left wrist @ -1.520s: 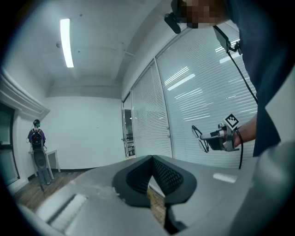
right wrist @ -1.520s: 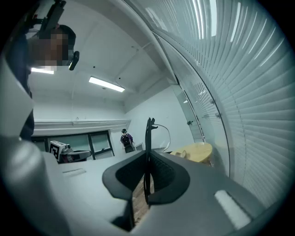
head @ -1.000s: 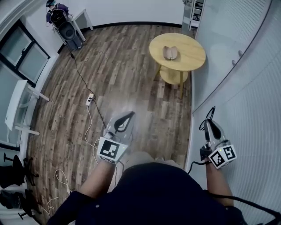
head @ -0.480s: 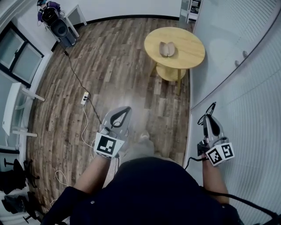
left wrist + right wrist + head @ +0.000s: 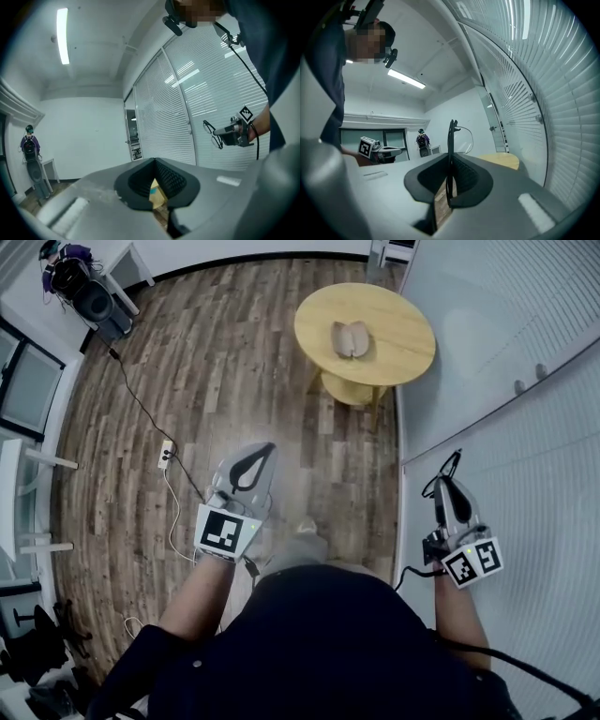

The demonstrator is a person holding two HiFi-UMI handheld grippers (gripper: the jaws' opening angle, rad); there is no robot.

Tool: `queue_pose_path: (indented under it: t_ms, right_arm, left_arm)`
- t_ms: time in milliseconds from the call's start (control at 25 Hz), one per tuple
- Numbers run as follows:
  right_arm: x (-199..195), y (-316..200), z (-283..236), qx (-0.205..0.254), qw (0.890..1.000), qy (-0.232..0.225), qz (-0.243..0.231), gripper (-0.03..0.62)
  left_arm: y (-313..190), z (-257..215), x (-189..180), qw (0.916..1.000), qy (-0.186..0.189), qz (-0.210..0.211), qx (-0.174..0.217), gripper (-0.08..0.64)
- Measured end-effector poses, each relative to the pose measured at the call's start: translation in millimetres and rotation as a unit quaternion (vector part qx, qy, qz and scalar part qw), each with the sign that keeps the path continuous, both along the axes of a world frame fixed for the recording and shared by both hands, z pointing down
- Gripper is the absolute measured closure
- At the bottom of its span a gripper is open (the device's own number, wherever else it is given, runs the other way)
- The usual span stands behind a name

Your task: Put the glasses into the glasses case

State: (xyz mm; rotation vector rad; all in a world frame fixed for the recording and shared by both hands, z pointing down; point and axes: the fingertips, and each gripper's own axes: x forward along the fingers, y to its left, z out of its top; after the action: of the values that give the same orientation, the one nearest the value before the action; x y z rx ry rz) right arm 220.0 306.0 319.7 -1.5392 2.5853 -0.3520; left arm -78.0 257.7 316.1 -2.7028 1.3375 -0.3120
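R tool (image 5: 446, 486) clamped on the glasses (image 5: 451, 463): thin frame pinched betw. the pads, rest sticking out past the tips toward 12 o'clock. L tool (image 5: 265, 447) closed, tips together, nothing in it. Open glasses case (image 5: 351, 337) lies on round yellow counter (image 5: 403, 352) at 12 o'clock, well apart from both tools.

Upper centre, head view: the brown open glasses case (image 5: 352, 338) on the round yellow table (image 5: 405, 343) is too small to show its inside. In the right gripper view, the jaws of the right gripper (image 5: 451, 160) hide the lower part of the thin black-framed glasses (image 5: 451, 138).
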Motion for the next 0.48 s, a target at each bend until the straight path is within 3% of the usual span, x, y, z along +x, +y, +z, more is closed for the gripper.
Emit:
queue_pose_path:
  t_ms: [200,480]
  right_arm:
    - [-14.9,-31.0,-9.5,0.007,1.0,-0.01,0.029,0.561]
    - [-26.1,-64.6,-11.7,-0.004,0.999,-0.005,0.04,0.561]
  left_arm:
    - [-32.5,5.1,-20.8,0.9996,-0.009,0.026,-0.005,0.554]
    - [-76.2,5.9,-27.0,0.9985,0.03,0.036,-0.028,0.554]
